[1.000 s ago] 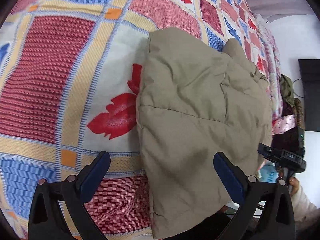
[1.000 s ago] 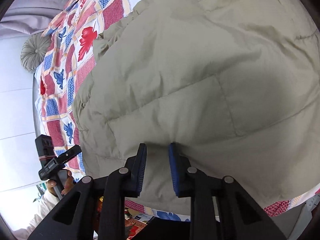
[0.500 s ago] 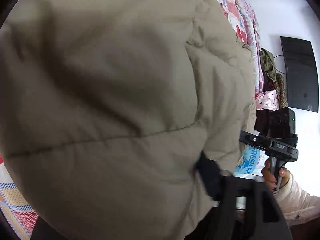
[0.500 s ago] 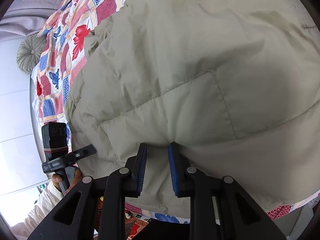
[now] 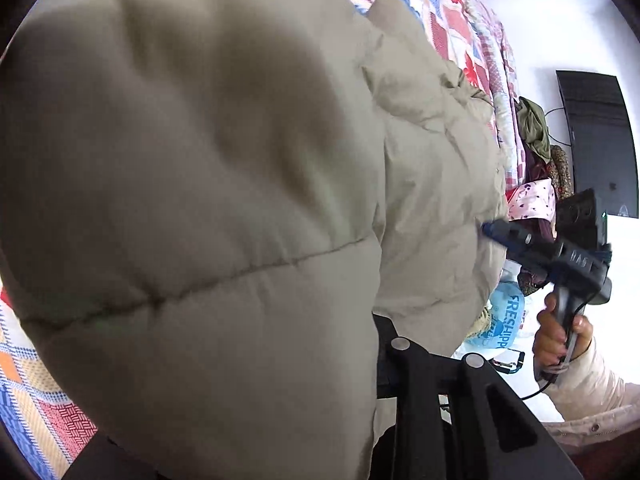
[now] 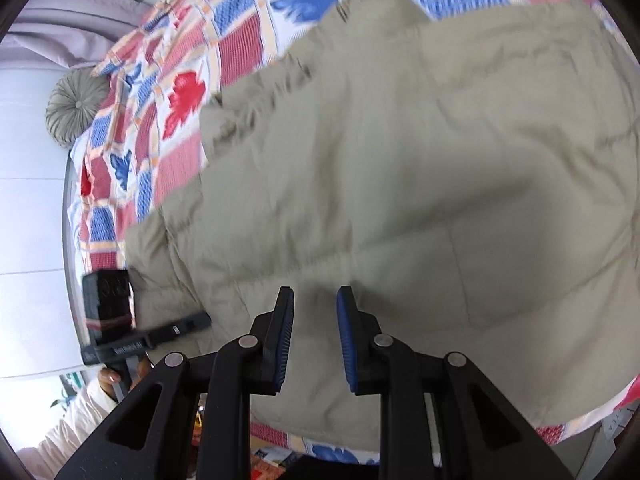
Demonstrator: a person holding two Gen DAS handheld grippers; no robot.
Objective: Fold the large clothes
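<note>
A large khaki padded jacket [image 6: 400, 184] lies on a patchwork quilt [image 6: 180, 80]. In the left wrist view the jacket [image 5: 192, 184] bulges right over the camera and hides my left gripper's fingertips; only part of its black frame shows at the bottom right. My left gripper also shows in the right wrist view [image 6: 200, 322], its tip at the jacket's left edge. My right gripper [image 6: 316, 332] pinches a fold of the jacket's near hem between its blue pads, with a narrow gap. It also shows in the left wrist view [image 5: 490, 230], at the jacket's right edge.
The red, blue and white quilt [image 5: 36, 396] covers the bed. A round grey cushion [image 6: 76, 106] lies at the bed's far left. A heap of clothes [image 5: 536, 152], a dark screen [image 5: 596, 144] and a blue plastic bag [image 5: 504, 316] are beside the bed.
The left gripper went from open above the quilt into the jacket, which now covers its view. The right gripper kept its hold, and the jacket shifted toward the near edge.
</note>
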